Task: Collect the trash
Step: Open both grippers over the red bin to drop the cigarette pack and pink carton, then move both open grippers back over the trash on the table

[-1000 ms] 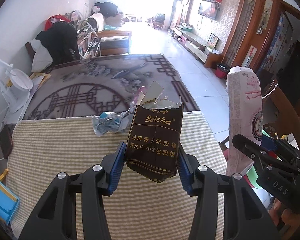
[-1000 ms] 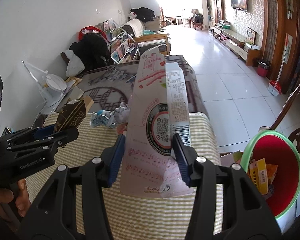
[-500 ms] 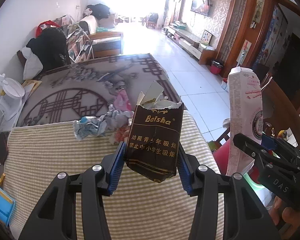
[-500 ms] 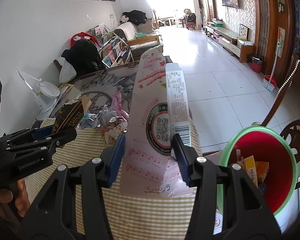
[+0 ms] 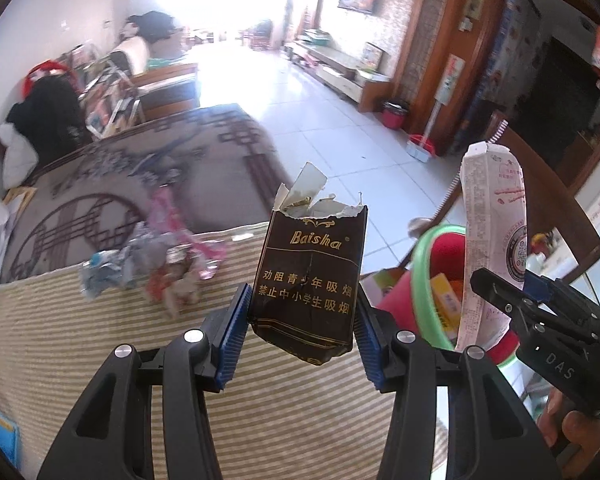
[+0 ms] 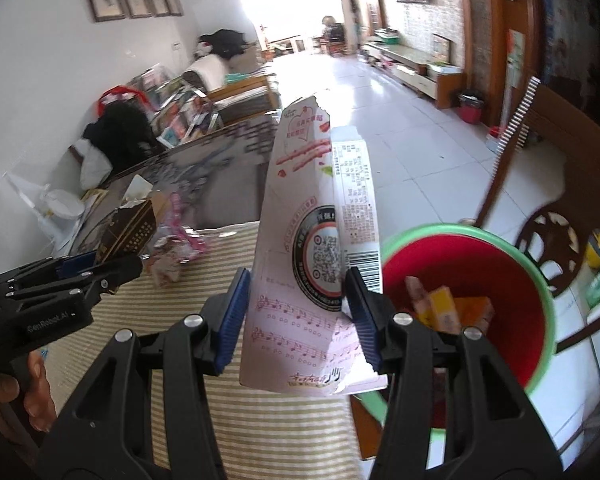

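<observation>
While red bin (image 6: 500,280) holds orange boxes (image 6: 456,308), left claw (image 5: 300,320) clamps cigarette pack (image 5: 308,280); right claw (image 6: 296,312) clamps pink carton (image 6: 312,240).

Glossy torn paper pack (image 5: 308,280) and matt paper carton (image 6: 320,248) are hanging beside the glossy plastic bin (image 6: 532,280), over striped woven cloth (image 5: 100,340).

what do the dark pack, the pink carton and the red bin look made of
Dark pack: thin paper with a slight sheen, torn white at its top. Pink carton: printed paperboard, flattened, ragged edges. Red bin: likely smooth moulded plastic with a green rim.
</observation>
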Available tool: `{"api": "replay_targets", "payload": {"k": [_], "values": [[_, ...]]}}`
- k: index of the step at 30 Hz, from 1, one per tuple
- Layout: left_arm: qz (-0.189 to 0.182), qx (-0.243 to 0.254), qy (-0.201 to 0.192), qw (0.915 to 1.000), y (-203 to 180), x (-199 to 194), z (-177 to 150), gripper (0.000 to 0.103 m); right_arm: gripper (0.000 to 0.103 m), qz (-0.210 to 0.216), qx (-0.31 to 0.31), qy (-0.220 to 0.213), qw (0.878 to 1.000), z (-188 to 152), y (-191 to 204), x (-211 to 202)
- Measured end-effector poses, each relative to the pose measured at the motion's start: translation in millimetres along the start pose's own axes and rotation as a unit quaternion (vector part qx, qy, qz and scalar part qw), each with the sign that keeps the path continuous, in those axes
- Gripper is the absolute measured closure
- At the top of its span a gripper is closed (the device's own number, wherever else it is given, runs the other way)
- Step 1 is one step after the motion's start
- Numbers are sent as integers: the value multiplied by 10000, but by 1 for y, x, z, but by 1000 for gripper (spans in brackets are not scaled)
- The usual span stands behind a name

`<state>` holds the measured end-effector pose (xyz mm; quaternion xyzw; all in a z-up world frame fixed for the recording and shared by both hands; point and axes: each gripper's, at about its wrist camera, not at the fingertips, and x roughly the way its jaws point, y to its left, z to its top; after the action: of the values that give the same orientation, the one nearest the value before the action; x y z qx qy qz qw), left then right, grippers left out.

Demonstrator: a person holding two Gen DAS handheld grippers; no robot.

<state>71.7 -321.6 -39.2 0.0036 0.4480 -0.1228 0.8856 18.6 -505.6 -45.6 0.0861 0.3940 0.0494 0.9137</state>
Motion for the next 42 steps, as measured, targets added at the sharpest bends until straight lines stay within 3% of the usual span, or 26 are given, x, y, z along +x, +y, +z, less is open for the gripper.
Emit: {"api": "replay_targets", "payload": {"k": [8,15,20,23,24,25,27,34,42], "values": [[-646,482,216,9965,-60,28,12,56,55,-478,549,-31,9973,-11,-59,-16],[-1443,821,501,9849,-116,54,23,56,55,-826,1053,51,9910,-23,-108,-22],[-1687,925,617,9794,-142,70,27,56,55,-970,1214,208,9876,-29,-126,-17],[-1823,999,733,9754,-154,78,29,47,55,-1033,1211,310,9868,-30,-130,-12],[-1804,1000,724,9758,-155,78,29,33,53,-1057,1188,364,9866,-30,-130,-9],[-1789,967,639,9770,-154,76,29,28,41,-1081,1175,401,9864,-29,-130,-8],[-1812,906,532,9778,-148,69,29,27,30,-1138,1166,365,9860,-28,-129,-8],[-1325,598,224,9891,-90,50,27,27,30,-1029,1049,250,9888,-14,-108,-5],[-475,-144,-21,9988,8,24,10,26,27,-529,489,191,9972,17,-35,18]]}}
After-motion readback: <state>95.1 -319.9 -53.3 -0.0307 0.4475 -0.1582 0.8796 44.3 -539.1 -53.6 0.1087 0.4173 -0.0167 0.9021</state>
